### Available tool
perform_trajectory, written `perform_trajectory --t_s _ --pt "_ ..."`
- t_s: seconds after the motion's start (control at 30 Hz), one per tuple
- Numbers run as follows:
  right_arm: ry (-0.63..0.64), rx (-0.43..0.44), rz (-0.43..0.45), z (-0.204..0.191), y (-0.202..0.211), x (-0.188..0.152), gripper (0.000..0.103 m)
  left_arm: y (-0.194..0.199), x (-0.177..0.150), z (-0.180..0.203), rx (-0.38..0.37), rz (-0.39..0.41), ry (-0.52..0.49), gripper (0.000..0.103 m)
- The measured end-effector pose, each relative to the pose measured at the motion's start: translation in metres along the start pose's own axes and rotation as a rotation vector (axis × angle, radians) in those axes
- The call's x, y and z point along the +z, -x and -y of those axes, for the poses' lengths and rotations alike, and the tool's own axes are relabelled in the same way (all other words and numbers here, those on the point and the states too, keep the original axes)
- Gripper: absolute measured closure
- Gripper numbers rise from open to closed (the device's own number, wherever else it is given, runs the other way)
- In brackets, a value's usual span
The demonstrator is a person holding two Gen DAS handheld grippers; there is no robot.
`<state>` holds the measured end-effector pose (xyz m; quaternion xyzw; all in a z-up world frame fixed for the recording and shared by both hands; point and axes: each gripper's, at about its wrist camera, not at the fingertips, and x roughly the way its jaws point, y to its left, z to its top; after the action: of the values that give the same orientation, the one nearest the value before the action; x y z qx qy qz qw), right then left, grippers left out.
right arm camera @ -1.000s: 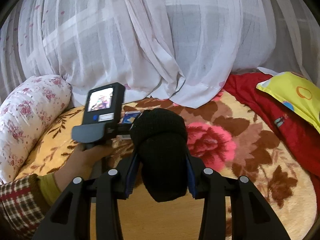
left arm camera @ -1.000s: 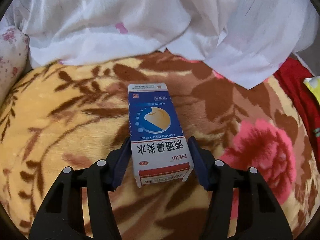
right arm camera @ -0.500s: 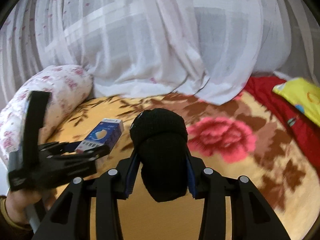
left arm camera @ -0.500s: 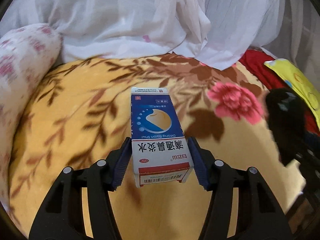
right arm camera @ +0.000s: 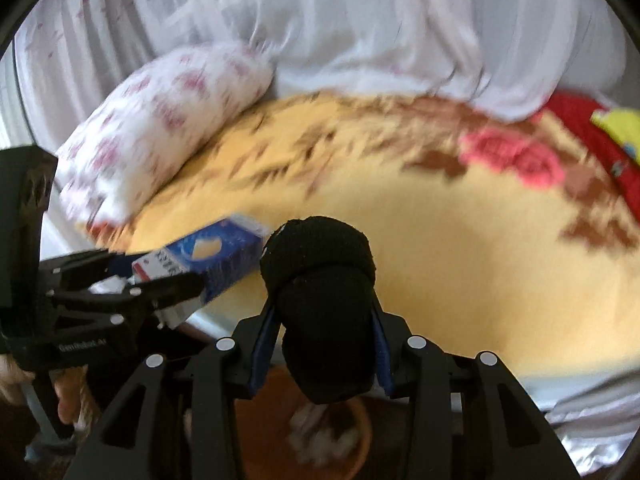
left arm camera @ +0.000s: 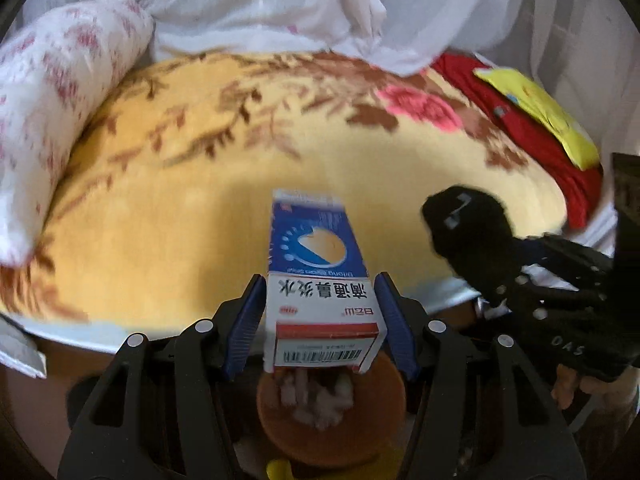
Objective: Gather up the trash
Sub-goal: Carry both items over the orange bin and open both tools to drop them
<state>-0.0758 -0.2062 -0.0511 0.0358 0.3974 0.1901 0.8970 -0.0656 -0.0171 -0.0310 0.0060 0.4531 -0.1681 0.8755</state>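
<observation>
— Where's the trash right now?

— Both pieces are up in the air, over the orange bin (left arm camera: 332,420) that sits on the floor at the foot of the bed. The left gripper (left arm camera: 322,320) has its blue pads pressed flat against the two sides of the blue and white box (left arm camera: 320,276), barcode end nearest the handle, far end sticking out past the fingertips. The box hangs just above the bin's mouth.

— And the other one?

— The right gripper (right arm camera: 324,344) is clamped on the black sock (right arm camera: 320,300), a rolled-up bundle that bulges out above and below the pads. It's narrower than the box, so those jaws stand closer together. The sock is also just above the bin (right arm camera: 352,452), a little to the right of the box as seen across the bin.

— Anything in the bin?

— Some pale crumpled stuff (left arm camera: 316,400) lies at the bottom; it's too blurry to say what.

— And beyond the bin?

— The yellow blanket (left arm camera: 200,208) with brown leaves and pink flowers spreads out behind it. Past the bin to the left lies a white pillow (left arm camera: 52,120) with red flowers, far to the right a red cloth (left arm camera: 532,136) with a yellow cushion (left arm camera: 536,108) on it, and white curtains (right arm camera: 360,20) hang along the back.

— Can you see the person?

— Only a hand (right arm camera: 68,392) gripping the left handle, low beside the bin.
</observation>
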Motion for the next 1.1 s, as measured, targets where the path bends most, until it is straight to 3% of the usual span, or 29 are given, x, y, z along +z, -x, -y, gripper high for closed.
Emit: perform_trajectory --t_s 0.3,0.8,0.87,0.93,1.1 --pt "-0.052 0.050 -0.199 -0.016 -0.027 -0.071 0.062 0.003 -0.063 0.000 -0.065 -0.119 0.034 0.050" --pt "-0.029 0.039 -0.309 -0.023 -0.047 -0.094 0.061 -0.006 -0.087 -0.004 -0.086 -0.174 0.045 0.050" --pt "-0.020 0.036 -0.333 -0.024 -0.051 -0.097 0.052 -0.007 -0.087 -0.004 -0.086 -0.182 0.047 0.050" --pt "-0.015 0.020 -0.364 -0.025 -0.055 -0.100 0.032 -0.008 -0.087 -0.005 -0.081 -0.192 0.046 0.049" --pt "-0.004 -0.041 -0.325 -0.021 -0.048 -0.097 0.029 -0.004 -0.084 -0.010 -0.045 -0.184 0.058 0.036"
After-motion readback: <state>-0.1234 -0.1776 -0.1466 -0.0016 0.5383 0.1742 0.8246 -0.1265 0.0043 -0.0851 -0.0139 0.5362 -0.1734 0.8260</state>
